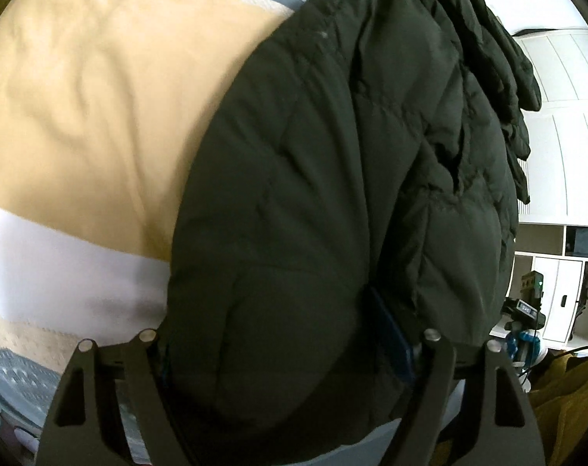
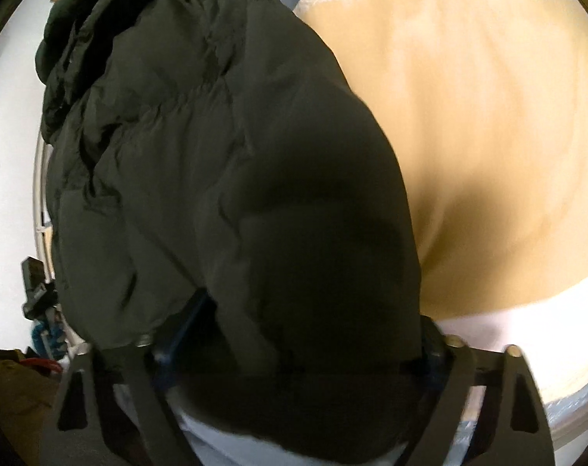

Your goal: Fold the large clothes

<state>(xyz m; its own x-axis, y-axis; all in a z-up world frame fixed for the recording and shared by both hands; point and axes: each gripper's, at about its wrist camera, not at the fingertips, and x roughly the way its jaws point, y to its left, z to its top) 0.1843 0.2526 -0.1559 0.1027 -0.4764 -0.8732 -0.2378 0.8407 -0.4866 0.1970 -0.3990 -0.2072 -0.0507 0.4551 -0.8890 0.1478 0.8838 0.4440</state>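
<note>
Over a bed spread with a cream, white and grey-blue striped cover [image 1: 80, 97], a bulky dark green quilted puffer jacket [image 1: 332, 174] hangs gathered between two handheld tools. Both wrist views show the left gripper [image 1: 290, 353] and the right gripper [image 2: 297, 349] each with a thick padded edge of the jacket wedged between widely spread fingers, though how firmly either pinches cannot be told. Folding such slippery, air-filled fabric well likely calls for keeping both held edges level, lowering the bulk onto the cover before letting go, and pressing out trapped air so the fold does not spring apart
</note>
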